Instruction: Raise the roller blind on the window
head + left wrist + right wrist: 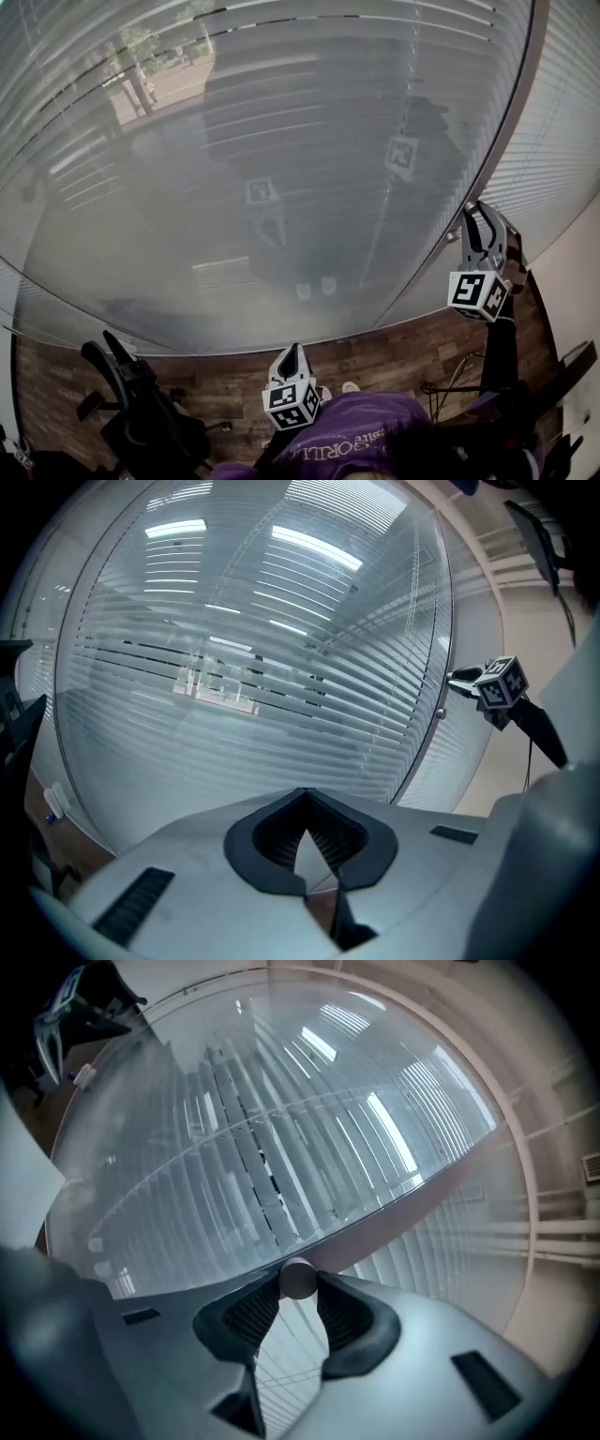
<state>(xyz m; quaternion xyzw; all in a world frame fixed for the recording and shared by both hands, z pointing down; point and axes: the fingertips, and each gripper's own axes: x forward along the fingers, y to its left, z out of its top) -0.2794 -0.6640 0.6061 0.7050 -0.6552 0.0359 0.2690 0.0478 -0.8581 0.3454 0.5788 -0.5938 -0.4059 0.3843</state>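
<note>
At 6 o'clock, close to the body, the left gripper (292,352) has its jaws together on nothing. The letters on the purple top (356,441) are upside down and cut off. At 3 o'clock the right gripper (478,225) pinches a small round pale rod (298,1277), likely the pull. Beyond it the roller blind (281,141) covers the window, its slats lying sideways.

**Roller blind** (281,141): its top and both sides are cut off by the head view's edges, and the reflections across it are blurred.

**Pale round knob** (298,1279), clamped between the jaws of the right gripper (475,214): only its end face shows. What it belongs to cannot be told.

**Left gripper** (293,349): its lower body is hidden behind a purple garment (356,436).

**Black chair** (141,412): it is cut off by the bottom edge.
</note>
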